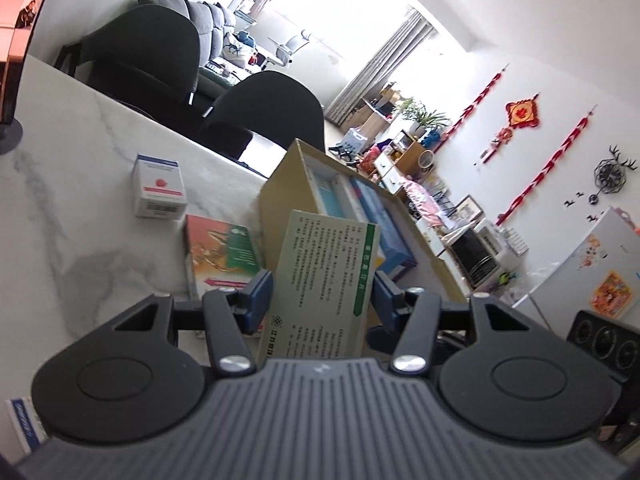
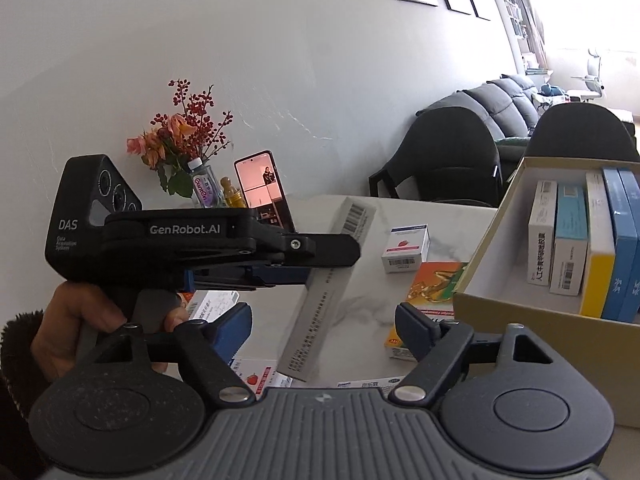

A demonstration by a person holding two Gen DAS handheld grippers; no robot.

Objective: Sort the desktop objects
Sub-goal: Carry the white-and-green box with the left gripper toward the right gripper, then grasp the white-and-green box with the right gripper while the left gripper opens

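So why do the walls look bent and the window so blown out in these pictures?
Left wrist view: the fisheye lens curves the marble table edge and tilts the room; the window is overexposed to plain white, while the green-striped medicine box in the left gripper stays sharp enough to show print. Right wrist view: the far right corner glares white, and the cardboard box bows outward.

Phone [image 1: 18,40] cut by the left-wrist frame edge, box print [image 1: 320,276] too small to read.
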